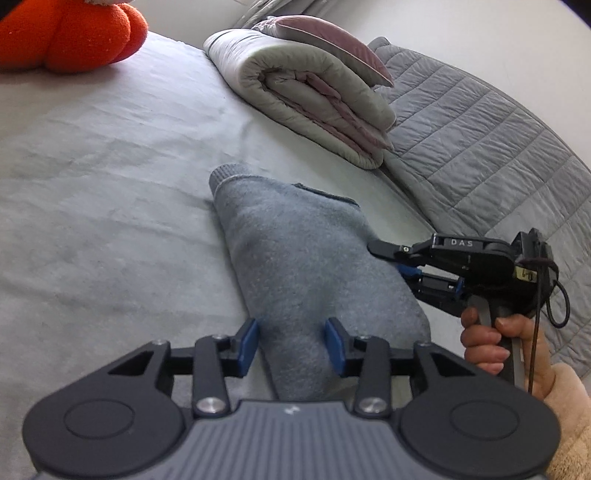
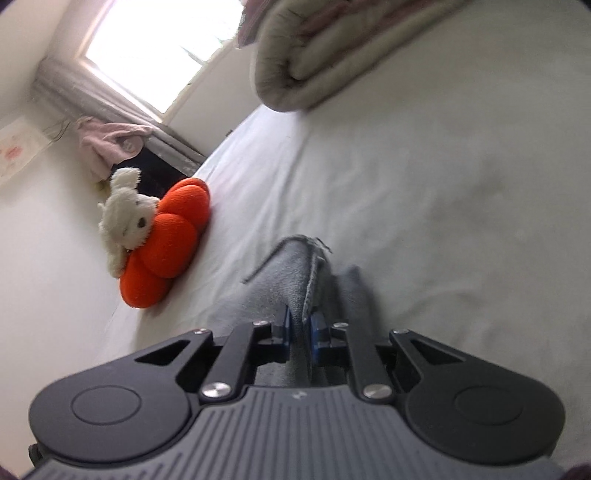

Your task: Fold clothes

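A grey-blue knit garment (image 1: 306, 258) lies folded into a long narrow strip on the pale bed sheet (image 1: 110, 184). My left gripper (image 1: 291, 343) hangs over its near end, jaws open, with the cloth in the gap but the blue pads not pressing it. My right gripper (image 1: 399, 262), held by a person's hand (image 1: 491, 343), comes in from the right at the strip's right edge. In the right wrist view the right gripper (image 2: 301, 328) is shut on a raised fold of the garment (image 2: 291, 273), whose edge stands up between the pads.
A folded grey and pink duvet (image 1: 314, 96) lies at the back, with a quilted grey blanket (image 1: 480, 147) to its right. An orange plush cushion (image 1: 74, 33) with a white plush dog (image 2: 125, 218) sits by the wall under a window (image 2: 159, 48).
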`<state>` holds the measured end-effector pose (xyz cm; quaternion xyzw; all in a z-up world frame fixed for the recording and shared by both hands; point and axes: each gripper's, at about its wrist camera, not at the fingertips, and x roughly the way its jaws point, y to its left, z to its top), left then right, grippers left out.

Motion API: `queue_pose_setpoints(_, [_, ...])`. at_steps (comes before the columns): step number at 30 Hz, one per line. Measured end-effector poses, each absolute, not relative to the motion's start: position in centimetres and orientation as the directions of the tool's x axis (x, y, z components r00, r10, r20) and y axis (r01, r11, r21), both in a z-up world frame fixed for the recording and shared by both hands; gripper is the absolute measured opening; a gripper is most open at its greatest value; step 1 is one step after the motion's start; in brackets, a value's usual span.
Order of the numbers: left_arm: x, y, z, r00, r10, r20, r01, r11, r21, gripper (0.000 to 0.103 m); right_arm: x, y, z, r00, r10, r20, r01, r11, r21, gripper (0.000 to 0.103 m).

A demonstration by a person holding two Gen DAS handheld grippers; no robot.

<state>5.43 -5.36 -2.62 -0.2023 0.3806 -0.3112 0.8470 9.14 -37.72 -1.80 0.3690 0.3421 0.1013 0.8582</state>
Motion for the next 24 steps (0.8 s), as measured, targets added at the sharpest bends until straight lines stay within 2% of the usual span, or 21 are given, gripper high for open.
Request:
queue_pose_setpoints(3, [5.6, -5.1, -2.5, 0.516, -0.682, -0.518, 0.365, 0.722, -0.588, 0.042, 8.4, -38.3, -1.8, 0.748, 0.429, -0.507, 0.092, 0.689, 0.719, 0.024])
queue_pose_setpoints(6, [5.9, -4.8, -2.3, 0.518, -0.681, -0.517, 0.355, 0.721, -0.595, 0.044, 7.3, -38.5, -1.0, 0.753, 0.423, -0.504, 0.084, 0.698, 0.711, 0.049])
queue_pose_setpoints(11, [6.0, -5.1, -2.6, 0.485, -0.699, -0.525, 0.34, 0.704, -0.623, 0.044, 5.3, -38.5, -0.2, 0.736, 0.446, -0.508, 0.056, 0.709, 0.703, 0.051])
queue_pose_setpoints(18, [5.7, -5.5, -3.1, 0.459, -0.714, -0.529, 0.325, 0.689, -0.648, 0.044, 2.1, -37.6, -1.5, 0.682, 0.504, -0.53, 0.042, 0.697, 0.716, 0.066])
queue_pose_setpoints(24, [5.4, -5.8, -2.8, 0.474, -0.692, -0.544, 0.326, 0.712, -0.622, 0.048, 0.6, -37.7, -1.9, 0.69, 0.49, -0.532, 0.063, 0.693, 0.719, 0.069])
